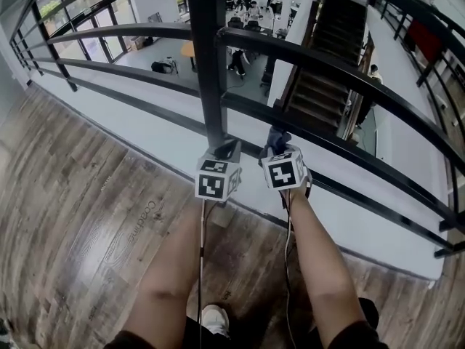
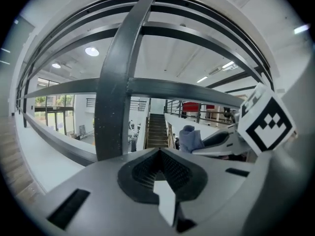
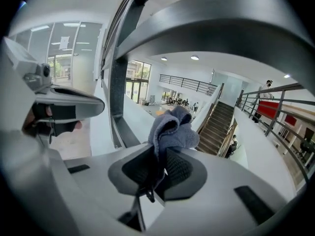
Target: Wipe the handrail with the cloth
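the cloth (image 3: 172, 127) is pinched between the jaws of the right gripper (image 3: 158, 154), and a soft bunch of it sticks out past the tips. the jaws of the left gripper (image 2: 158, 154) are pressed together with nothing between them, and it is held just in front of the post (image 1: 207, 64). the handrail (image 1: 320, 64) runs long from left to right, above and ahead of the cloth. the cloth most likely has to be lifted to the handrail and slid along it.

Three near views, shared handrail (image 1: 305, 55)
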Tool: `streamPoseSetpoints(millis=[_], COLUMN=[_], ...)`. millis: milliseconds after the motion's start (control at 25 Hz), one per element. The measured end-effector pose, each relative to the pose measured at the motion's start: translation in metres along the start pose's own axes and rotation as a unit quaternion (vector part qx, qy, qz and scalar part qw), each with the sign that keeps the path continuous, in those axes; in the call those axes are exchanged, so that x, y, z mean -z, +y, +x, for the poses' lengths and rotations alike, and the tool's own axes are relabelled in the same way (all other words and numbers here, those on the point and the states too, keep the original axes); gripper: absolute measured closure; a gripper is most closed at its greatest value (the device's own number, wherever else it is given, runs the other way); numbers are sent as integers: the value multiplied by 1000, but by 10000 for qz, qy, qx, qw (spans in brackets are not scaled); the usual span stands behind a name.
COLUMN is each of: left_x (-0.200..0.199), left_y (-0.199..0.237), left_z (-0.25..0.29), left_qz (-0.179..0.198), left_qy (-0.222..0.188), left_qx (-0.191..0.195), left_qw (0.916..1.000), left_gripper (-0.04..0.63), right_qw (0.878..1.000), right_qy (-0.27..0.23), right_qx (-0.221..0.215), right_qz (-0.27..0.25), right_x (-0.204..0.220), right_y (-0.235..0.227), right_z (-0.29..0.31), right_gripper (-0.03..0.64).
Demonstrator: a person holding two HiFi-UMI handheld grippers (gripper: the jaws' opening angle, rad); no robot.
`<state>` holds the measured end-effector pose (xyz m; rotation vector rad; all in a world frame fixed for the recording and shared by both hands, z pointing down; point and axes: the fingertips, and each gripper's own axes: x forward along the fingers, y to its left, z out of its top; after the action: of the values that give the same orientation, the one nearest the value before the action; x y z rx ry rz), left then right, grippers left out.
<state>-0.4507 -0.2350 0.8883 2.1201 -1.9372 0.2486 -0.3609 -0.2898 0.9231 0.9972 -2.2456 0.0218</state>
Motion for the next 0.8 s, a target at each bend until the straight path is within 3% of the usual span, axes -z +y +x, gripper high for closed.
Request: streamPoseSetpoints(millis=[480,800], left_x=[-5,-18], left_y=[-62,-135], left_z=[20,40], left_qz=[79,186], left_qy=[82,38], left_qx=[273,812], left_qw=[9996,9965], left_gripper=[592,592], right_qw=[9991,9977], right_qy=[-27,61], right_qx=[420,663], right_qz=[105,101], right_x=[54,89], right_y=[-64,-107], right_z=[-47,-80], right_gripper=[546,548])
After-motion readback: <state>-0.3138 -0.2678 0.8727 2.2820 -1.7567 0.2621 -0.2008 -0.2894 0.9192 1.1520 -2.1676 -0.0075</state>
